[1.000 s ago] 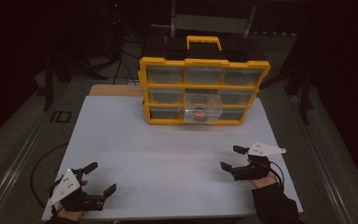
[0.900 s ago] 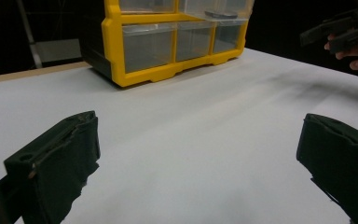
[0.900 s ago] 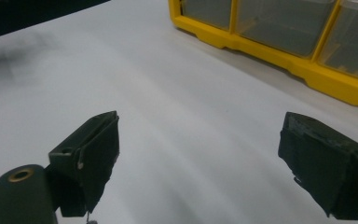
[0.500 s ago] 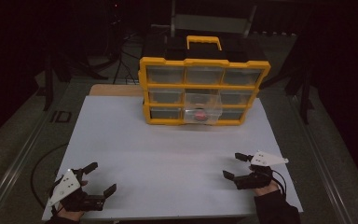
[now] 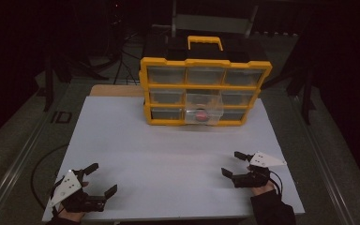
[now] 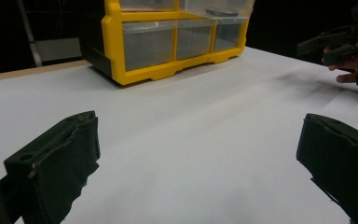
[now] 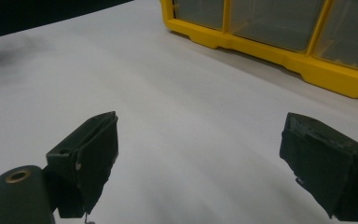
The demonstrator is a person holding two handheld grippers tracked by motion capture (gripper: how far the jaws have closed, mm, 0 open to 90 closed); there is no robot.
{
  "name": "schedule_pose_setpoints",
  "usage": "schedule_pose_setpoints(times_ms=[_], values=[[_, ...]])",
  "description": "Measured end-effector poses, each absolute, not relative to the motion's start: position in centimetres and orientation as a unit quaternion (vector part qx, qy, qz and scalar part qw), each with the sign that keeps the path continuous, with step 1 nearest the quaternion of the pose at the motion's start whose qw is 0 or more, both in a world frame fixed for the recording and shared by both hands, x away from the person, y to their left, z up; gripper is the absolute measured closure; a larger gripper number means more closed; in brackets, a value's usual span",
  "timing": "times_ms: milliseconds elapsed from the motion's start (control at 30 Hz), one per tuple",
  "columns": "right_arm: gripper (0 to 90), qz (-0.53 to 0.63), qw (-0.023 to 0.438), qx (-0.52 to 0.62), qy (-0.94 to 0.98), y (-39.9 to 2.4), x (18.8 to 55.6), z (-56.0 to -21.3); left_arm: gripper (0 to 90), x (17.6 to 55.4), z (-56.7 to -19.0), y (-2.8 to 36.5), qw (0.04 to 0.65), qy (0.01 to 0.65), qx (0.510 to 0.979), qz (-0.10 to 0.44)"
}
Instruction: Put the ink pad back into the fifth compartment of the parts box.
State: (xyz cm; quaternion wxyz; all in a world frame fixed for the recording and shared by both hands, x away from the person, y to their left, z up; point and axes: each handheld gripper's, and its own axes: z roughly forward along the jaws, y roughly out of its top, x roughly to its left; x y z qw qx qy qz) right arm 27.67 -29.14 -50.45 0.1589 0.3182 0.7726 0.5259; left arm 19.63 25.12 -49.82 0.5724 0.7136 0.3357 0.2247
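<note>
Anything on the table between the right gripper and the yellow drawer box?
Nothing: the high view shows bare white table between the right gripper and the drawer box.

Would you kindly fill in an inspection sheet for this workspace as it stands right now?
Surface: white tabletop, bare in the middle.
Job's things: yellow drawer cabinet at the far edge; one clear drawer pulled out, a red thing inside.
Clutter: nothing seen.
Grippers: left hand-held gripper open, holding nothing; right hand-held gripper open, holding nothing; both low at the near edge.
Cables: a black cable loops beside the table's left side.
Surroundings: dark; stands and frames behind the table.
</note>
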Motion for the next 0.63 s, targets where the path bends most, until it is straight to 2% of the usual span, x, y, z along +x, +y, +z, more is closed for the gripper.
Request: schedule_pose_setpoints(times_ms=[633], values=[[11.5, 0.527, 0.153, 0.318, 0.773, -28.94, 27.65, -50.43, 0.4, 19.61, -49.86, 25.14, 0.578, 0.336, 0.709, 0.224]])
